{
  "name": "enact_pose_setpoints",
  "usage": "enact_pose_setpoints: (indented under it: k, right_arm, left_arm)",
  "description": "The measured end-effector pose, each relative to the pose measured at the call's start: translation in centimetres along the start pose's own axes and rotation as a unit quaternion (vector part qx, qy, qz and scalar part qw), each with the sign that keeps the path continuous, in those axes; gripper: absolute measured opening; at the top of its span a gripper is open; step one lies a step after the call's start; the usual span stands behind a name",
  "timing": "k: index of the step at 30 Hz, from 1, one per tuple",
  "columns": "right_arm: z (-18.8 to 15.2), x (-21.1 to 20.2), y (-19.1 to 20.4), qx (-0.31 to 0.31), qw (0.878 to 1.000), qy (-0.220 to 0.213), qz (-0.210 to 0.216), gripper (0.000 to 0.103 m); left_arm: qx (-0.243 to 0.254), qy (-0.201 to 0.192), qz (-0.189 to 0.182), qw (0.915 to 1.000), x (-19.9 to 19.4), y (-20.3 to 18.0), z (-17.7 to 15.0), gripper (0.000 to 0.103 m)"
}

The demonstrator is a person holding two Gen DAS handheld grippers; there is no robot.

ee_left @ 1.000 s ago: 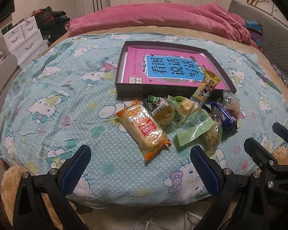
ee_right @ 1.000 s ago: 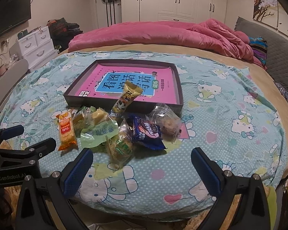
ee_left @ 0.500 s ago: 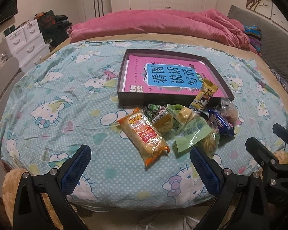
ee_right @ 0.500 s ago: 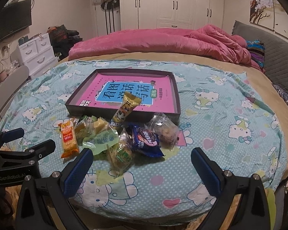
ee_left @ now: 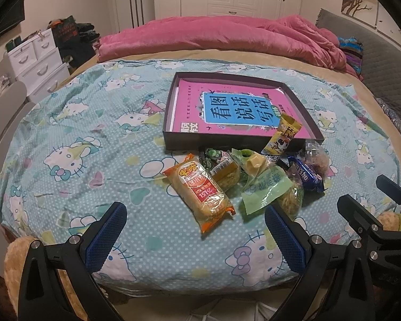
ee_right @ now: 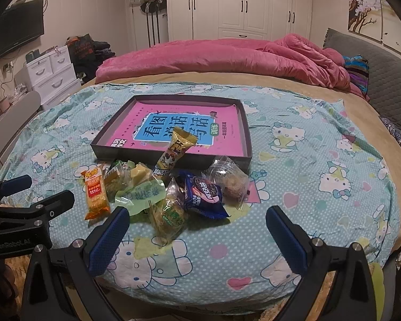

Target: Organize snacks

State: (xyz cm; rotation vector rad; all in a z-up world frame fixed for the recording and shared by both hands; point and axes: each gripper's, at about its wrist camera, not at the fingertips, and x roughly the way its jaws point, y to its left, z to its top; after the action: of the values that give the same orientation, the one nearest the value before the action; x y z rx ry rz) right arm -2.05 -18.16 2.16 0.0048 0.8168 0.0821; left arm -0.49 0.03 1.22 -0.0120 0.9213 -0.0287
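Left wrist view: snacks (ee_left: pixel 243 179) heaped on the bed (ee_left: pixel 93 139) against the tray (ee_left: pixel 171 123), handy for loading. Both grippers, left (ee_left: pixel 195 236) and right (ee_right: pixel 197 239), hover short, fingers apart, empty.

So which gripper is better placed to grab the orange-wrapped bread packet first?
Left, probably. The orange-wrapped bread packet lies just ahead of the open left gripper, between its fingers' line. For the open right gripper it sits off to the left, beyond the other snacks.
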Motion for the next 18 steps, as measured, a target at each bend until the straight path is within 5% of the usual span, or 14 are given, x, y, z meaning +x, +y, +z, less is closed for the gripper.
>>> enact_pose_setpoints:
  k: [18]
  right_arm:
    - [-0.6, 2.2, 0.9, -0.016, 0.999, 0.040, 0.017, 0.103]
  left_arm:
    - [-0.034, 0.054, -0.009, 0.9980, 2.6, 2.5, -0.1, 0.103]
